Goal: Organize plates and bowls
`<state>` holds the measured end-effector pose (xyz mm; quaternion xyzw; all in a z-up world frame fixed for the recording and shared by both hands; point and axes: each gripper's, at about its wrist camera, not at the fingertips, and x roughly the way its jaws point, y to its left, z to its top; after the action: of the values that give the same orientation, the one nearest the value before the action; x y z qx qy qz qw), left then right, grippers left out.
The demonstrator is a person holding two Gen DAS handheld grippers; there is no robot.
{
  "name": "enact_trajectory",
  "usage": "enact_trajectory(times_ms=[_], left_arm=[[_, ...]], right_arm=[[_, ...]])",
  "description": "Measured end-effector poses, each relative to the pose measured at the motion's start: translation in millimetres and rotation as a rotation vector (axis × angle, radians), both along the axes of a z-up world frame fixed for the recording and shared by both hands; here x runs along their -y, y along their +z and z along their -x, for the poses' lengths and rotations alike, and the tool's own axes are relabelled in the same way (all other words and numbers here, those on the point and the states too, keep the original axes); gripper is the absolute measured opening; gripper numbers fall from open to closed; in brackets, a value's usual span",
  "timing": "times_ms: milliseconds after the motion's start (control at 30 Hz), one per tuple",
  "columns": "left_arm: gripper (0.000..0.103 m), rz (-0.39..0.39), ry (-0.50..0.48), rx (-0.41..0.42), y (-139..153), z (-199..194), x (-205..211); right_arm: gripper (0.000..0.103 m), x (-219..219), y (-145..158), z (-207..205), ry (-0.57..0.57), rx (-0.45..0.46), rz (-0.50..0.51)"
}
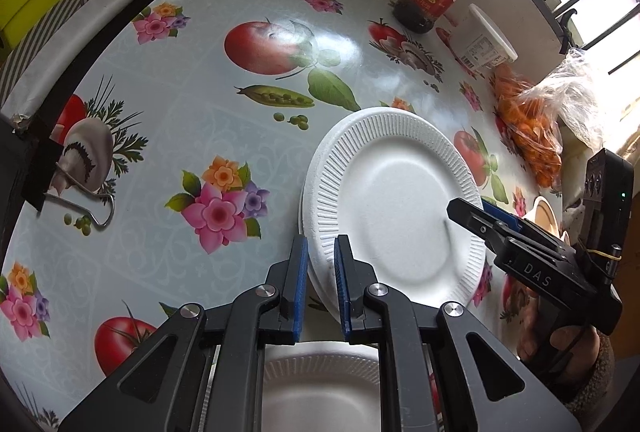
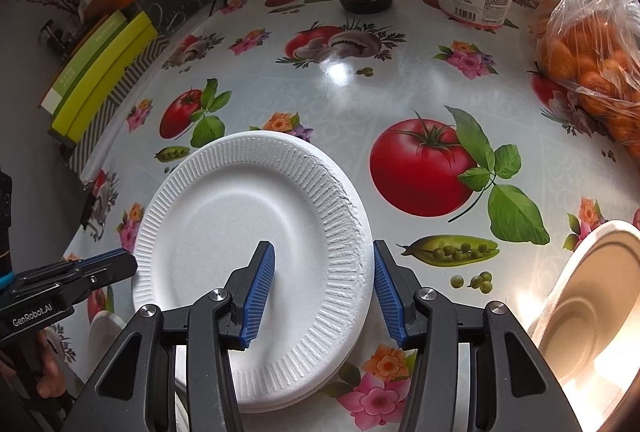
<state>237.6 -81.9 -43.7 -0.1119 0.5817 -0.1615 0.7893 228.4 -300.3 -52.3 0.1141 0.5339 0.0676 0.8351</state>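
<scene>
The round white foam plate with the ribbed rim lies on top of at least one more like it, a small stack on the glossy table covering printed with tomatoes and flowers, toward the near edge. The left gripper is clenched on the stack's rim, its blue pads squeezing the foam from either side. The right gripper straddles the opposite rim, one finger over the plate's well and the other outside the edge. Its jaws stand apart and the pads do not look to be pressing, so I take it as released.

To my eye the step is squaring the plates up. The left should keep its pinch light, since foam dents easily, and simply hold steady. The right can close gently on the rim, or nudge the edges flush, before anything is lifted.

A beige bowl waits at the right edge of the table, and another white foam plate lies nearer, under the left gripper.
</scene>
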Motion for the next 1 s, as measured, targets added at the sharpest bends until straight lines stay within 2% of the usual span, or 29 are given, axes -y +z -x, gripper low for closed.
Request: enact_trajectory(times_ms=[467, 767, 1000], left_arm=[[0.014, -0.002, -0.01, -0.009, -2, 2, 2], [0.014, 0.011, -0.003, -0.009, -1, 5, 0], [0.014, 0.012, -0.011, 0.018, 9, 9, -1]], right_arm=[[0.049, -2, -2, 5, 0.004, -0.015, 0.017], [0.041, 2, 3, 8, -0.016, -0.002, 0.02], [0.041, 2, 13, 11, -0.018, 0.023, 0.022]])
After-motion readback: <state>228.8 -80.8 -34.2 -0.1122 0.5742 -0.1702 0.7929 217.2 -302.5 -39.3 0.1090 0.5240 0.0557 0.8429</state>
